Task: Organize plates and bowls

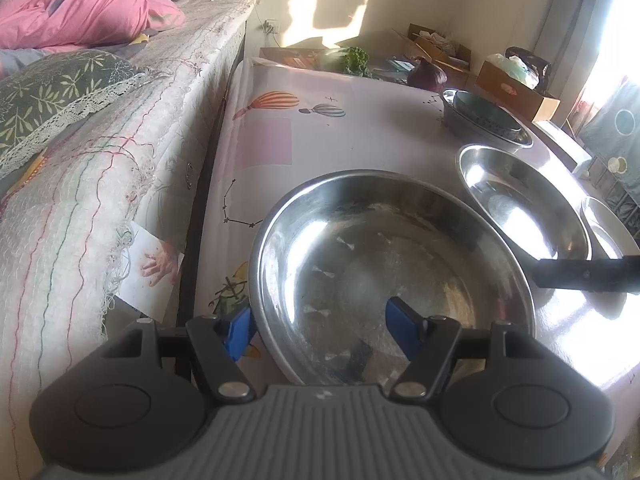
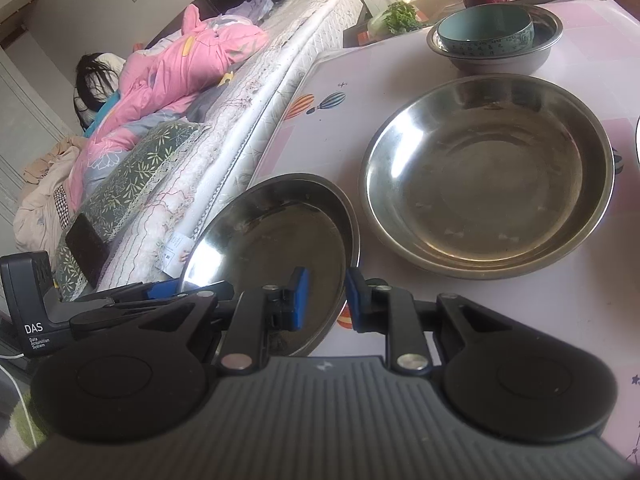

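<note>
Right tongs (image 2: pixel 326 298) pinch the plate (image 2: pixel 264 240) rim at the table's (image 2: pixel 520 320) near edge, probably to stack it; left tongs (image 1: pixel 322 322) gape astride the opposite rim.

Only one piece of writing could be read. In the right wrist view, a black device (image 2: pixel 30 300) sat well to the left of the jaws, at the frame's edge, and its white print read "DAS", with "Data Acquisition System" in smaller letters beneath. A teal bowl (image 2: pixel 486 30), far ahead of the jaws on the worktop, carried a band of characters around its outer wall, too small to make out. A paper tag (image 2: pixel 174 250) on the mattress edge, ahead-left of the jaws, bore print that stayed illegible.
</note>
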The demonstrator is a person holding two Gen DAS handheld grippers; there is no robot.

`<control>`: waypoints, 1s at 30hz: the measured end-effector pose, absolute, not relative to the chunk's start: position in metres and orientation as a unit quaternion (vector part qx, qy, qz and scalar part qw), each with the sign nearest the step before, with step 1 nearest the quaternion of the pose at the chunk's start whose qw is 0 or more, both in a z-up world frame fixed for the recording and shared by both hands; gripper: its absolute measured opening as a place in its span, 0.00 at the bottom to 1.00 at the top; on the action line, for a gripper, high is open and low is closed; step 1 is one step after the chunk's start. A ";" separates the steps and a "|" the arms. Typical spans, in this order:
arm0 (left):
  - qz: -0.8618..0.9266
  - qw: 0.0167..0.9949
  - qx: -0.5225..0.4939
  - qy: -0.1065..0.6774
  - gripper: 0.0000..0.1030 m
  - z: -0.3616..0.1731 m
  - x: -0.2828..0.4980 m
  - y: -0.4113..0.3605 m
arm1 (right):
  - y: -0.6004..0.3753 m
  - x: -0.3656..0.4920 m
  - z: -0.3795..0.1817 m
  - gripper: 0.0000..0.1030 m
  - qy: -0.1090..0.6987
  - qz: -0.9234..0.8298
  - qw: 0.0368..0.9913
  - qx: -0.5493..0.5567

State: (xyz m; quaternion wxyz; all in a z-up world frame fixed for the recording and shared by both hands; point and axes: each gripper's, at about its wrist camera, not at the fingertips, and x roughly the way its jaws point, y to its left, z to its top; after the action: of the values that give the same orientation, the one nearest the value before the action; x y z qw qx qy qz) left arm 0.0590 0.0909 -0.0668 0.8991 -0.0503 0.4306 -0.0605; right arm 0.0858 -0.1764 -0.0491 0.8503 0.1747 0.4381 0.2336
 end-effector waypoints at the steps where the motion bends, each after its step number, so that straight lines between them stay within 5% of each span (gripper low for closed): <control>1: -0.060 0.898 -0.046 0.433 0.68 -0.067 0.060 0.090 | -0.176 0.087 -0.050 0.19 0.439 0.233 0.850 0.175; 30: -0.036 0.883 -0.013 0.469 0.56 -0.067 0.068 0.076 | -0.166 0.104 -0.060 0.15 0.440 0.217 0.859 0.145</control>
State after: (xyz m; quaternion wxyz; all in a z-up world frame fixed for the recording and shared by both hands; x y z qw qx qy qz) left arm 0.0677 0.0762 -0.0668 0.8825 -0.0134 0.4687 -0.0356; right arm 0.1039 -0.1661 -0.0604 0.8591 0.1449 0.4404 0.2168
